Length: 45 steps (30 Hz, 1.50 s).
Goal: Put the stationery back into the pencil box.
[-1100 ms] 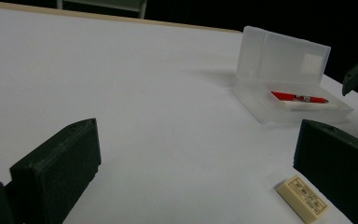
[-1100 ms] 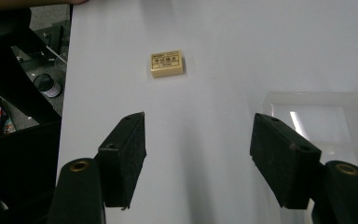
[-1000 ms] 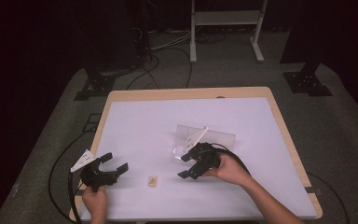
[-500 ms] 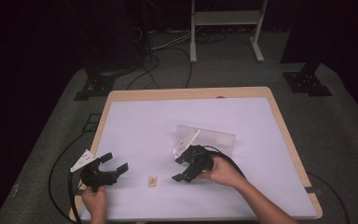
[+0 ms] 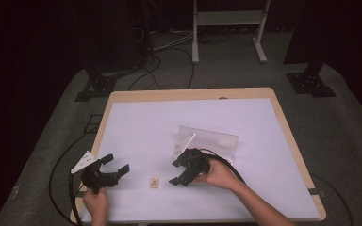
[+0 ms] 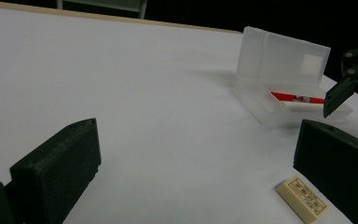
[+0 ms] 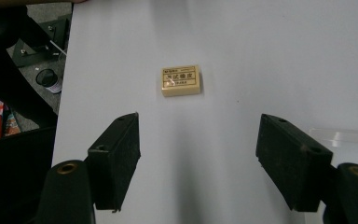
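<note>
Item: eraser [image 5: 154, 182], cream, flat on my white table [image 5: 136, 122], in front of the open clear case [image 5: 207, 141], well apart from it. My right gripper [image 5: 175, 172] hovers just beside the eraser, released, jaws just widened, empty. My left gripper [image 5: 116, 163]: released, empty, beyond the eraser's other side.

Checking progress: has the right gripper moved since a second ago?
Yes. The right gripper moved left, nearer the small cream eraser, away from the clear plastic case.
</note>
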{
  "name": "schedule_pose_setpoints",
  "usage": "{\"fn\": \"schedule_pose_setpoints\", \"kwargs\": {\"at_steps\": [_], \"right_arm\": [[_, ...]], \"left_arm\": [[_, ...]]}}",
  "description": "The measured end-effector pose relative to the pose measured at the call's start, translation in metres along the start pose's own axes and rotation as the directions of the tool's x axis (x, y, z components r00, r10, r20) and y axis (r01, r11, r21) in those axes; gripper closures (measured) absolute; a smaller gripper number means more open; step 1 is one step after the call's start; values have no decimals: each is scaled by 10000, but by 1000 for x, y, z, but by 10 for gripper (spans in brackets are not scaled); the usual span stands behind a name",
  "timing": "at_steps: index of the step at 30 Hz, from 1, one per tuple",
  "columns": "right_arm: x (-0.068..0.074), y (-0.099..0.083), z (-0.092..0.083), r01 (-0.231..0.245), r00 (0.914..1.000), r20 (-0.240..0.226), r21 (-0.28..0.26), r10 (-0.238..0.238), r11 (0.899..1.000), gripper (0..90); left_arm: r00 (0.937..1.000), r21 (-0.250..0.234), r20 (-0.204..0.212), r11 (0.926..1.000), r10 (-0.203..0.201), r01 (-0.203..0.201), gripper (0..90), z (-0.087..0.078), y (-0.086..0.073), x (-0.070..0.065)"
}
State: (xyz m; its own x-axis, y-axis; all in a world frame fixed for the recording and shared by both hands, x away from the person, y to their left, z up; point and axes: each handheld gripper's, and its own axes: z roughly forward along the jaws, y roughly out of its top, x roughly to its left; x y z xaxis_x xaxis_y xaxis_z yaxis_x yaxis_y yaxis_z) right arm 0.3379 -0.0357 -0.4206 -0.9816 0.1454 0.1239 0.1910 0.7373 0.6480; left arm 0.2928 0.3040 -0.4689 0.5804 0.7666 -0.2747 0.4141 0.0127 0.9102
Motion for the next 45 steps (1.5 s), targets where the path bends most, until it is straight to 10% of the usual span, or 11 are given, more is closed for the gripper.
{"fn": "schedule_pose_setpoints", "kwargs": {"at_steps": [45], "right_arm": [[6,21,56,381,9993,0,76,-381,9992,336]], "left_arm": [[10000,7,-2,10000,5,-5,1,0,0,0]]}}
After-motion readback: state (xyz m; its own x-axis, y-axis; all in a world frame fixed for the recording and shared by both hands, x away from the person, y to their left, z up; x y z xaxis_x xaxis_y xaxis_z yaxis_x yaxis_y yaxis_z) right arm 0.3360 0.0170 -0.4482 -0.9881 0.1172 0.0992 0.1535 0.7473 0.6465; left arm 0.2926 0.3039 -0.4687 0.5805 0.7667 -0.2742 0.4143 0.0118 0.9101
